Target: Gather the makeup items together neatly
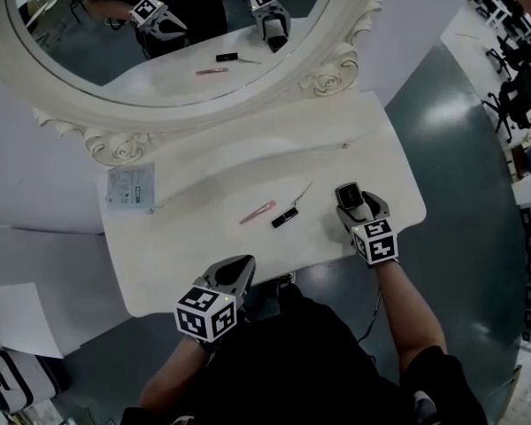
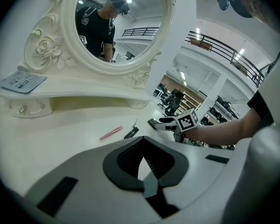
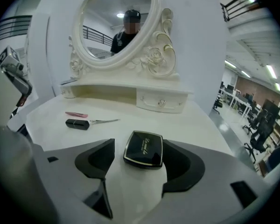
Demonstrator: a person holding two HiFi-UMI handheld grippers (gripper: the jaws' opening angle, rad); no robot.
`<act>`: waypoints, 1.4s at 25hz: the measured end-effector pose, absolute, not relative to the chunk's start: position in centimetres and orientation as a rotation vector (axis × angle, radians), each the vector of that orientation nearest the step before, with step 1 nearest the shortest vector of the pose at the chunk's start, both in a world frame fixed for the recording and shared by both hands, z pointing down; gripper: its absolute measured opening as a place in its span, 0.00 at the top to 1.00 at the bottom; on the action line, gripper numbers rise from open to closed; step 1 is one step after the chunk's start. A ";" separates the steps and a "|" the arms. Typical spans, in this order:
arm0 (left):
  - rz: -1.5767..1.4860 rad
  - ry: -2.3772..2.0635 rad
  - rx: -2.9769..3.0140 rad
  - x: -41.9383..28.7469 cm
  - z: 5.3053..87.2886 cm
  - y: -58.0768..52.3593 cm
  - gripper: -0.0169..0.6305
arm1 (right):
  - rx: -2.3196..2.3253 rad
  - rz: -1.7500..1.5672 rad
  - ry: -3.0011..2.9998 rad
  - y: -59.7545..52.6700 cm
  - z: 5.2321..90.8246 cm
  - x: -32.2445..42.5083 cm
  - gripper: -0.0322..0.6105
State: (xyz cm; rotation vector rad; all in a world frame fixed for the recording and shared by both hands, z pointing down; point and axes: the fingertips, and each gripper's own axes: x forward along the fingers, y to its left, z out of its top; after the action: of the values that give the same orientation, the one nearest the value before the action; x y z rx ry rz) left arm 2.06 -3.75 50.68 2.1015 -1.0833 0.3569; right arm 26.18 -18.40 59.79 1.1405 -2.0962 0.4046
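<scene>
Right hand-held gripper: jaws apart, black compact lying flat on the worktop between them, close against the right jaw with a gap to the left one (not clamped). Left hand-held gripper: jaws closed, tips together, nothing in them, at the worktop's 6 o'clock edge. The other 3 items sit mid-worktop, at 9 o'clock from the compact: black lipstick, pink tube just beside it at 9 o'clock, thin silver tool at its 1 o'clock. Pale packet on the raised shelf at 10 o'clock, well apart.
</scene>
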 end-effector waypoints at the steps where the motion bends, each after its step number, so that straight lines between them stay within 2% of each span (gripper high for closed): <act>1: 0.355 -1.084 2.101 1.9 50.7 -3.6 0.96 | 1.094 0.366 -2.130 -18.0 59.0 25.2 0.45; 7: 0.336 -1.097 2.102 0.6 50.4 -2.8 0.96 | 0.410 0.106 -2.263 -12.7 57.7 14.7 0.45; 11: 0.320 -1.127 2.089 -0.7 50.4 -2.2 0.96 | 0.120 -0.122 -2.145 -11.5 59.3 10.8 0.45; 12: 0.316 -1.137 2.081 -1.0 50.4 -2.0 0.96 | 0.075 -0.161 -2.120 -11.5 59.7 10.1 0.47; 15: 0.302 -1.171 2.050 -2.3 50.7 -1.3 0.96 | -0.015 -0.252 -2.068 -11.8 60.5 8.4 0.66; 19: 0.278 -1.214 2.008 -3.6 51.0 -0.7 0.96 | -0.132 -0.257 -2.015 -11.6 61.7 7.5 0.66; 22: 0.263 -1.238 1.980 -4.5 51.2 -0.2 0.96 | -0.185 -0.257 -1.970 -11.3 62.6 7.4 0.67; 25: 0.255 -1.249 1.971 -4.9 51.3 0.0 0.96 | -0.209 -0.251 -1.954 -11.1 62.7 7.3 0.77; 30: 0.257 -1.240 1.979 -5.2 51.2 0.1 0.96 | -0.153 -0.206 -1.961 -10.5 62.6 7.1 0.77; 35: 0.270 -1.202 2.013 -5.0 51.1 0.0 0.96 | 0.239 0.015 -2.042 -10.9 61.4 7.7 0.77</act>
State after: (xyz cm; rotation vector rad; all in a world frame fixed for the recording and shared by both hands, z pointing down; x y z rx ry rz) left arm -5.02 0.03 51.14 2.0133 -1.2019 0.2704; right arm 7.75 -10.89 61.44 0.2385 -2.0422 0.0149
